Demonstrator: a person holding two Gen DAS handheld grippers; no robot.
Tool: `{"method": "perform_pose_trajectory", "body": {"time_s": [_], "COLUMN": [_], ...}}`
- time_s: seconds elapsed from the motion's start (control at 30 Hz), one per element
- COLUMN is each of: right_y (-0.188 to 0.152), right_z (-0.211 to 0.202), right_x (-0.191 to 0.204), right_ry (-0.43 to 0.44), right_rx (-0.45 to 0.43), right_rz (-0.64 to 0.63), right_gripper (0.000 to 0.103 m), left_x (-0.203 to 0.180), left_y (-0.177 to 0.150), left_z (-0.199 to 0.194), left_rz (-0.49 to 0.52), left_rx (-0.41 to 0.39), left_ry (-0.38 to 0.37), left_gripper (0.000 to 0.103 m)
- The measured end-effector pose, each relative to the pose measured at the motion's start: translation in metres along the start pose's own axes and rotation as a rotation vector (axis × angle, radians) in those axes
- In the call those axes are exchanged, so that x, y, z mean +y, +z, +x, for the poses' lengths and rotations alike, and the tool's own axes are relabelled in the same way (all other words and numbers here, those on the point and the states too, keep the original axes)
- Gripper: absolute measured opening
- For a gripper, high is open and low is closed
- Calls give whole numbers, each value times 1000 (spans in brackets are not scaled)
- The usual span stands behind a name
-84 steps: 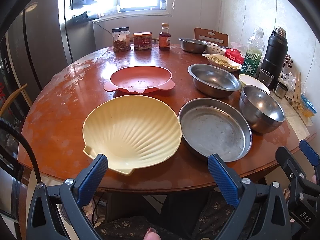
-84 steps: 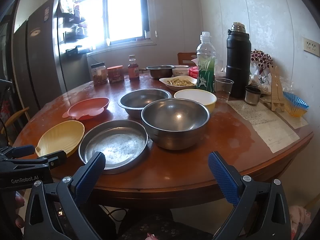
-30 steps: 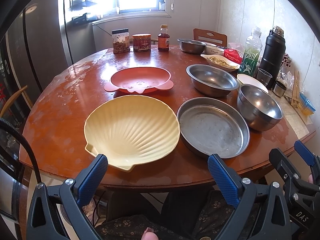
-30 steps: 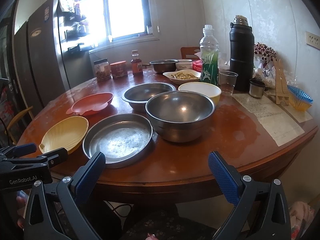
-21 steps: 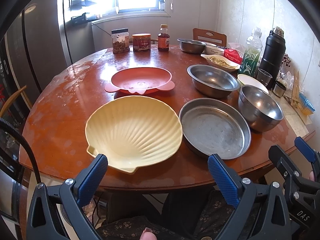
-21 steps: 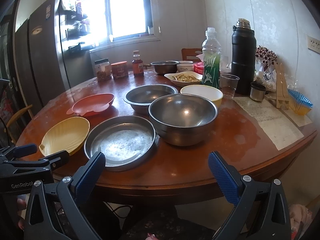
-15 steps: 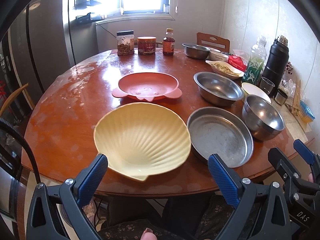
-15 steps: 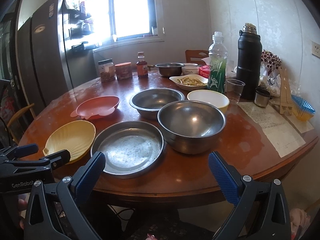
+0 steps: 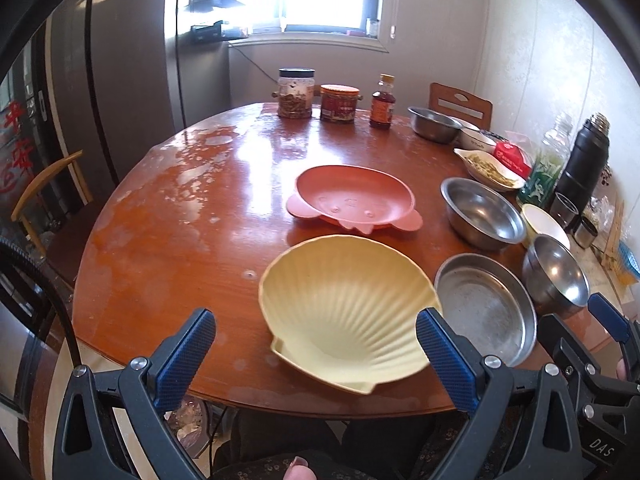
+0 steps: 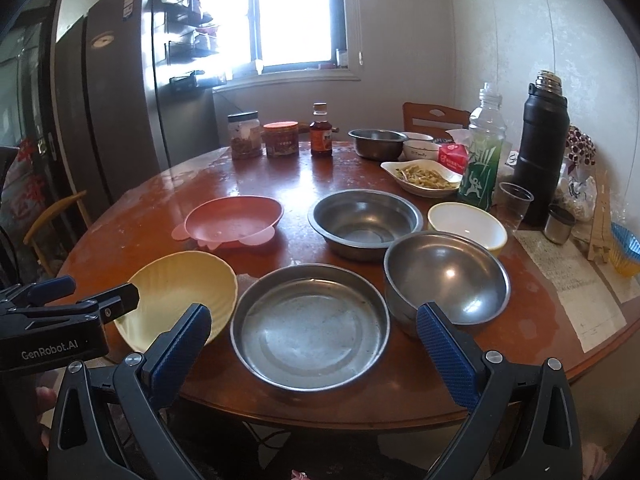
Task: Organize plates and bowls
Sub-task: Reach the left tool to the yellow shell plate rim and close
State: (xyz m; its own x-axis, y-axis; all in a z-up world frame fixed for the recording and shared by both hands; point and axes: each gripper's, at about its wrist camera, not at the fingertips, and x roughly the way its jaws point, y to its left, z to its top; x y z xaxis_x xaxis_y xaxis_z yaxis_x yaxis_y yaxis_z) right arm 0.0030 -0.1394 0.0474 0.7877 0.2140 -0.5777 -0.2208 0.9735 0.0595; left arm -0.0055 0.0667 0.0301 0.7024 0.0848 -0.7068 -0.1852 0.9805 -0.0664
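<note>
A yellow shell-shaped plate (image 9: pixel 348 308) (image 10: pixel 180 296) lies near the table's front edge. Behind it sits a pink plate (image 9: pixel 352 200) (image 10: pixel 234 220). To the right lie a flat steel pan (image 9: pixel 486 308) (image 10: pixel 310 326), a deep steel bowl (image 9: pixel 556 272) (image 10: pixel 446 278), a wider steel bowl (image 9: pixel 482 212) (image 10: pixel 364 220) and a yellow-and-white bowl (image 9: pixel 544 224) (image 10: pixel 466 224). My left gripper (image 9: pixel 316 344) hovers open just before the shell plate. My right gripper (image 10: pixel 314 338) hangs open above the flat pan's near rim. Neither holds anything.
On the round wooden table (image 9: pixel 180 220) stand jars (image 9: pixel 296 92), a sauce bottle (image 9: pixel 383 102), a steel bowl (image 9: pixel 434 124), a dish of food (image 10: pixel 424 176), a green bottle (image 10: pixel 482 156), a black flask (image 10: pixel 542 140) and a plastic cup (image 10: pixel 514 200). A refrigerator (image 10: pixel 116 92) stands at left.
Both grippers have risen and tipped down over the table, so the dishes sit higher in both views. The left view has swung to the left. No dish has moved.
</note>
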Motion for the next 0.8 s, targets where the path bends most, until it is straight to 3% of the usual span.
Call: {"method": "perform_pose_trajectory", "body": {"time_s": [0.2, 0.43, 0.63, 0.8], "right_y": [5, -4, -13, -21], "right_z": [8, 23, 40, 56], "right_x": [14, 39, 56, 62], "right_ry": [67, 219, 275, 359], "right_rx": [38, 195, 293, 390], "right_rz": [-10, -24, -12, 32], "right_gripper": [103, 103, 102, 92], "left_x": [22, 48, 62, 62], "left_y": [3, 4, 11, 18], "left_z": [2, 12, 38, 57], "left_rz": [-31, -65, -36, 4], "left_rx": [5, 24, 81, 106], "left_ry": [35, 78, 79, 60], "left_gripper": [101, 101, 101, 101]}}
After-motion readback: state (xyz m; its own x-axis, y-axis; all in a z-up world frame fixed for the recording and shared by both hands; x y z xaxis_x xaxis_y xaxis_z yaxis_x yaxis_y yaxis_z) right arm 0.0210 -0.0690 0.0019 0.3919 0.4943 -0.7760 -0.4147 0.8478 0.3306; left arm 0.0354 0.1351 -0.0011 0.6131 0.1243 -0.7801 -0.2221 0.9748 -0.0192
